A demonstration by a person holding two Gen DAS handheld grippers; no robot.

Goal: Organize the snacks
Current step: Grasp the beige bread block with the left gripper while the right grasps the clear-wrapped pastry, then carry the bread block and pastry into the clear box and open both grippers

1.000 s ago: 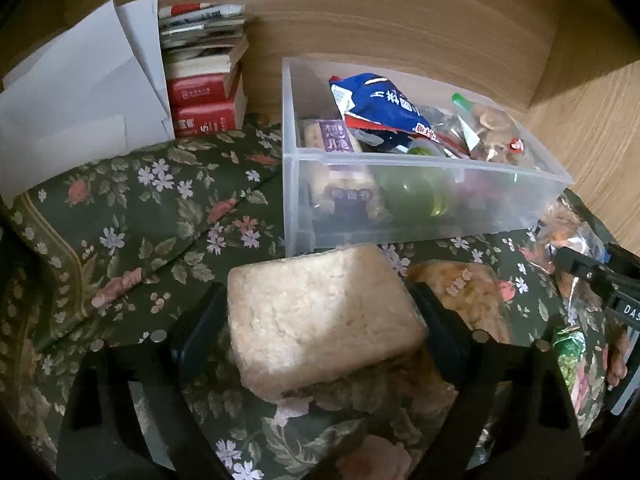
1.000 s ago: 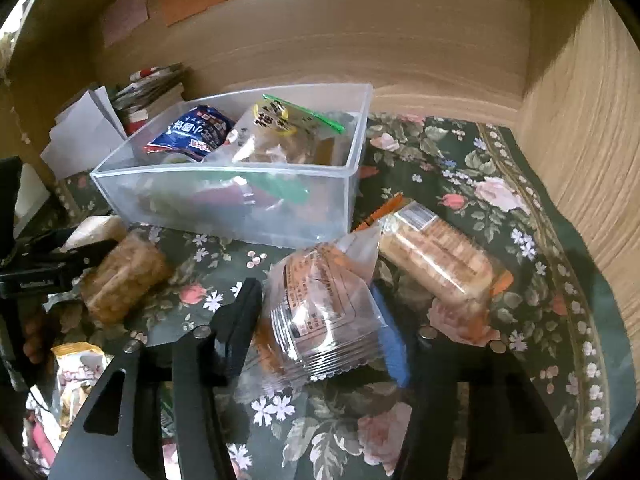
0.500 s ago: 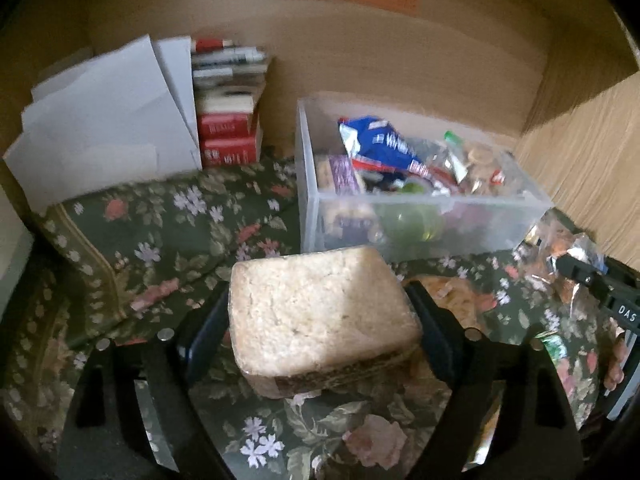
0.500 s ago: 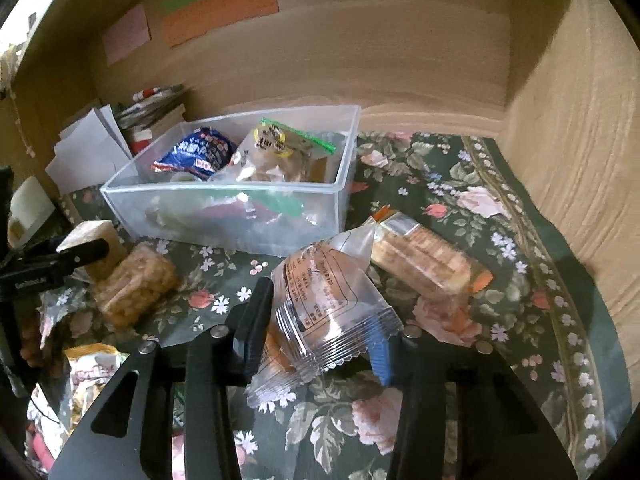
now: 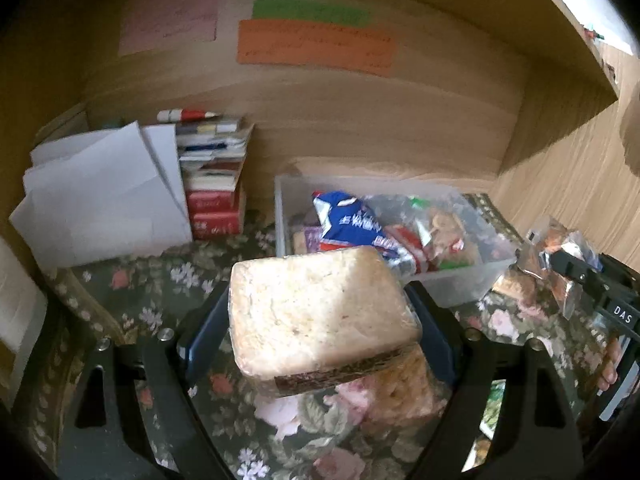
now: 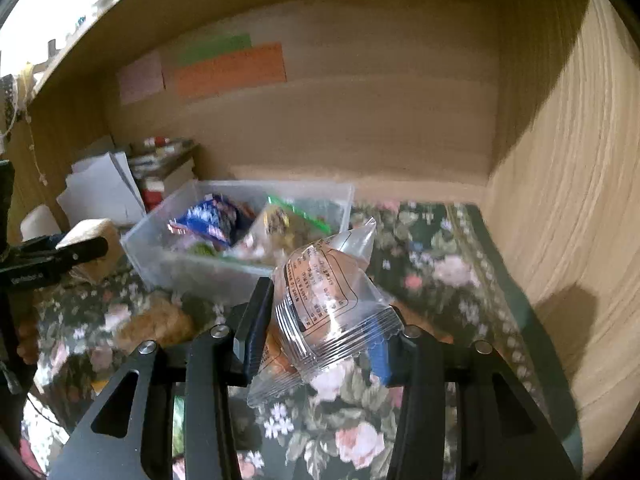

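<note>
While the left gripper (image 5: 320, 332) clamps a pale cake (image 5: 320, 316) above the cloth (image 5: 132, 292), the right gripper (image 6: 320, 336) pinches a clear packet (image 6: 328, 312). The bin (image 6: 192, 268) sits behind both.

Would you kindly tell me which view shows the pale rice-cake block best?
The left wrist view: the rice-cake block fills the centre, clamped in the left tongs. The right wrist view shows only its corner at the edge.

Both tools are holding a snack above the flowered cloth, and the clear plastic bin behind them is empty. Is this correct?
Not fully. The clear plastic bin is not empty: the left wrist view shows a blue packet and other wrapped snacks in it. The rest holds: the left tool grips the pale block snack, and the right tool grips the clear-wrapped snack, both above the flowered cloth.
</note>
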